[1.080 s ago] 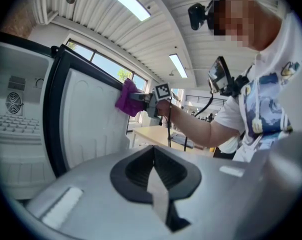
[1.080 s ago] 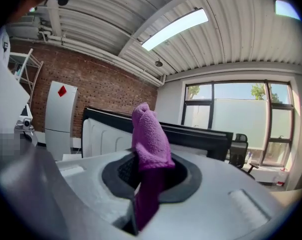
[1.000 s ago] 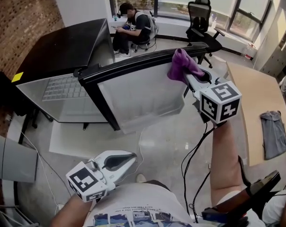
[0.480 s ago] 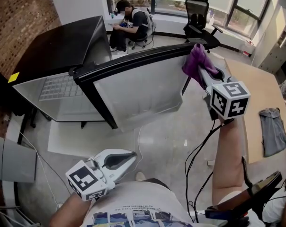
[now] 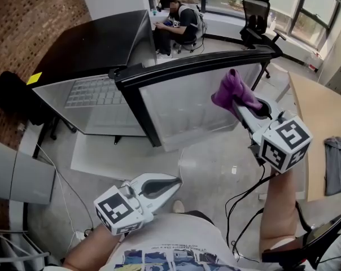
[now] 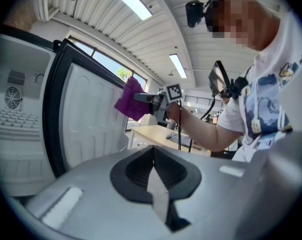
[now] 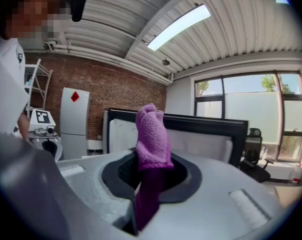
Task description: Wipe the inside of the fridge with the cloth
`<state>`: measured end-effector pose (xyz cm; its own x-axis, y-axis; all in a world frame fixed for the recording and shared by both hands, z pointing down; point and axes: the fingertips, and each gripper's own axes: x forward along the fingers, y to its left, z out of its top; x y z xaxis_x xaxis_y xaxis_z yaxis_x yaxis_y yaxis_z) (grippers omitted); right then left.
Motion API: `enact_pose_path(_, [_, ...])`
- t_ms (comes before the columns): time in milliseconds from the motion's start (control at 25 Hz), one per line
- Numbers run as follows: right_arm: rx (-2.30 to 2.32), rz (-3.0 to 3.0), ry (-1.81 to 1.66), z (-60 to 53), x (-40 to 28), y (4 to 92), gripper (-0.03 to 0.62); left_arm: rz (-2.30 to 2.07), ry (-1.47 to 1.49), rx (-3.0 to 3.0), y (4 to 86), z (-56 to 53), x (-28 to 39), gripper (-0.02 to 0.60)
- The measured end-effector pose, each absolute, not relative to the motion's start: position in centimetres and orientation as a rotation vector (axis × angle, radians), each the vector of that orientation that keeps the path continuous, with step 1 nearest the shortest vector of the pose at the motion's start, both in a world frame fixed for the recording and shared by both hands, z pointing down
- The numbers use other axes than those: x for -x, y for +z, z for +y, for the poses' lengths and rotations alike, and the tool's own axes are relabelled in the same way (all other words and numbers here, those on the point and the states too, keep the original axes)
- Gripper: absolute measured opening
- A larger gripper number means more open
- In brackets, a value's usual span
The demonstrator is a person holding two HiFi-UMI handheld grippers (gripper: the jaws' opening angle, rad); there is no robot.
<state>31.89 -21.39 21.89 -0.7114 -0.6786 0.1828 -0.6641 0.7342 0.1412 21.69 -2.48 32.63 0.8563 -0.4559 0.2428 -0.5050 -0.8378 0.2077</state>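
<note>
The fridge [image 5: 91,49] stands open, its white inside and wire shelf [image 5: 94,97] showing at the left. Its black-rimmed door [image 5: 187,112] swings out towards me, white liner facing me. My right gripper [image 5: 241,103] is shut on a purple cloth [image 5: 232,92] and holds it up in front of the liner's right part, close to it. In the right gripper view the cloth [image 7: 152,134] sticks up from the jaws before the door [image 7: 206,139]. My left gripper [image 5: 170,182] hangs low near my body, shut and empty. The left gripper view shows the cloth [image 6: 131,100] beside the door [image 6: 91,119].
A person [image 5: 179,18] sits at a desk at the back, beside an office chair [image 5: 258,10]. A wooden table [image 5: 317,123] at the right carries a grey cloth [image 5: 335,165]. Cables [image 5: 244,196] trail over the concrete floor. A black bag [image 5: 12,89] lies left of the fridge.
My right gripper has brought the purple cloth from the door's top edge down in front of the white liner. The left gripper has hardly moved.
</note>
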Motion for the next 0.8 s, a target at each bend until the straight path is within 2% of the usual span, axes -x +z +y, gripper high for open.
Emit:
enact_pose_path(400, [-0.615,-2.776,-0.118,-18.1,-18.1,26.6,0.057,-0.814,0.259,-2.741,32.7,-1.5,-20.0,0.005])
enact_pose_path(800, [-0.628,-2.689,-0.189,-20.9,-16.3,28.8,0.057,-0.9,0.264,-2.7,33.1,-0.8,-17.9,0.005])
